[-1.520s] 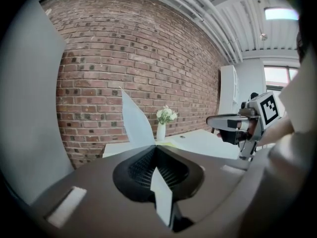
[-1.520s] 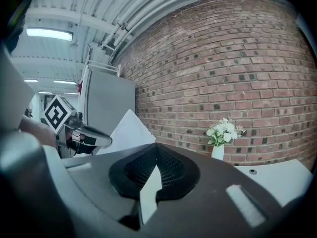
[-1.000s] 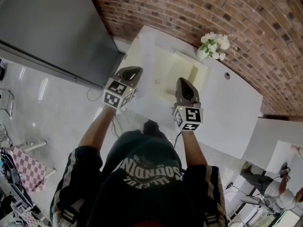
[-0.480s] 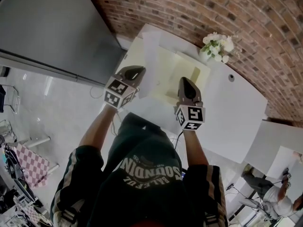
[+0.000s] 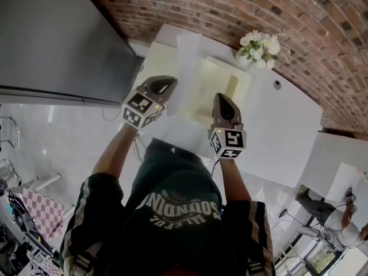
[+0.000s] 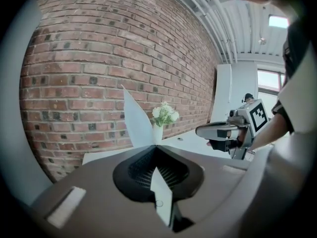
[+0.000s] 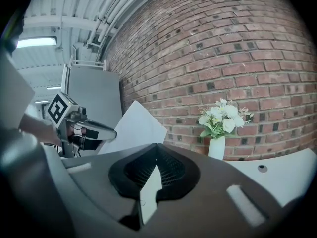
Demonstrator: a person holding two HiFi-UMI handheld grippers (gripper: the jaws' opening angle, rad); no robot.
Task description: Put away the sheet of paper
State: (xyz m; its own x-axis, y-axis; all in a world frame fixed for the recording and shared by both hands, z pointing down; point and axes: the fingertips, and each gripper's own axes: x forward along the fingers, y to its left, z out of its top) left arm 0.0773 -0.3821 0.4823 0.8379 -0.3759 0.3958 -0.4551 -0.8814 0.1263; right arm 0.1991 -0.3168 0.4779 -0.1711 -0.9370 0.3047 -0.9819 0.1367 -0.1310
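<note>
The sheet of paper (image 5: 187, 62) stands in the upper middle of the head view, over the far part of the white worktop (image 5: 276, 131), its lower corner pinched in the left gripper (image 5: 164, 84). In the left gripper view the jaws are clenched and the sheet (image 6: 137, 123) rises as a pale blade straight from their tip, in front of the brick wall (image 6: 89, 58). The right gripper view shows the same sheet (image 7: 133, 128) at the left of the frame, lifted and tilted beside the left gripper (image 7: 106, 131). The right gripper (image 5: 222, 101) hangs just right of it, its jaws pressed together with nothing showing past their tip (the white sliver inside looks like part of the gripper itself). Under both grippers lies a pale yellow flat piece (image 5: 215, 79), whose kind I cannot tell. A vase of white flowers (image 5: 259, 48) stands at the worktop's far edge, against the wall. A grey cabinet (image 5: 52, 39) fills the upper left of the head view.
</note>
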